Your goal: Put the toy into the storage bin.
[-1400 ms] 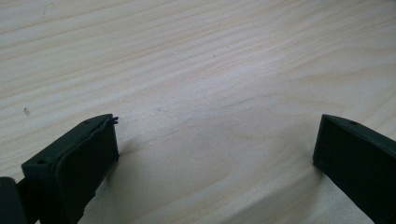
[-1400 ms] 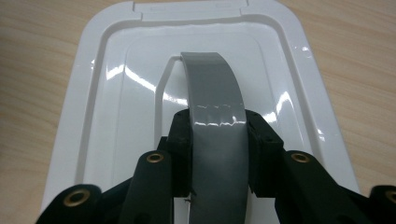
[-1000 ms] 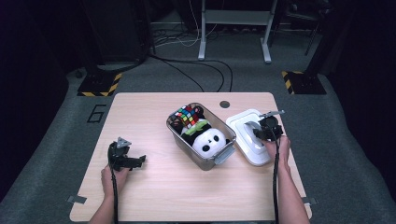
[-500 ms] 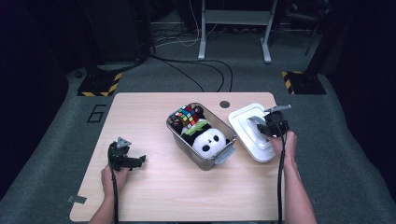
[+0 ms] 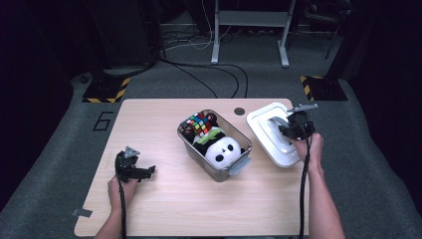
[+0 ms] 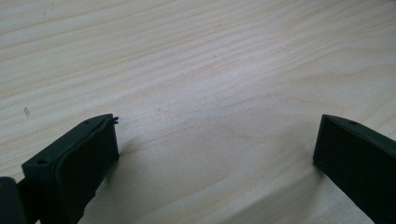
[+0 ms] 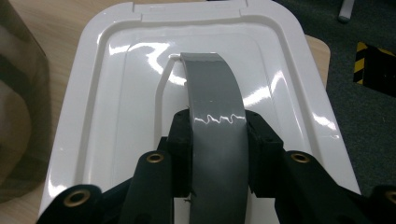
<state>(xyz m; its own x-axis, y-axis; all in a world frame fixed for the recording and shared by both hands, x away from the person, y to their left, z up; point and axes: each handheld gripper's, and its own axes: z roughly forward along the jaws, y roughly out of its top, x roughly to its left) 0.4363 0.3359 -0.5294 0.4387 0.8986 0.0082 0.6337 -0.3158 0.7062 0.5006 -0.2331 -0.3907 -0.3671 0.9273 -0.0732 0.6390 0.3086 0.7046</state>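
A white lid (image 5: 266, 130) with a grey strap handle (image 7: 214, 116) hangs over the right end of the wooden table (image 5: 149, 124). My right gripper (image 5: 287, 128) is shut on that handle, its pads (image 7: 181, 140) pressing both sides of the strap in the right gripper view. The lid (image 7: 112, 93) tilts, with its near end raised. A clear box (image 5: 238, 165) at mid-table holds a panda plush (image 5: 223, 149) and a colour cube (image 5: 199, 123). My left gripper (image 5: 143, 172) rests open on the table at the left, with bare wood between its jaws (image 6: 215, 149).
A round black grommet hole (image 5: 239, 111) lies behind the box. The lid overhangs the table's right edge, with grey carpet below. Yellow-black striped stand feet (image 5: 104, 92) and cables lie on the floor beyond the table.
My right gripper has risen with the lid's handle in its grip, and the lid has come up off the table with it. The left gripper has stayed put.
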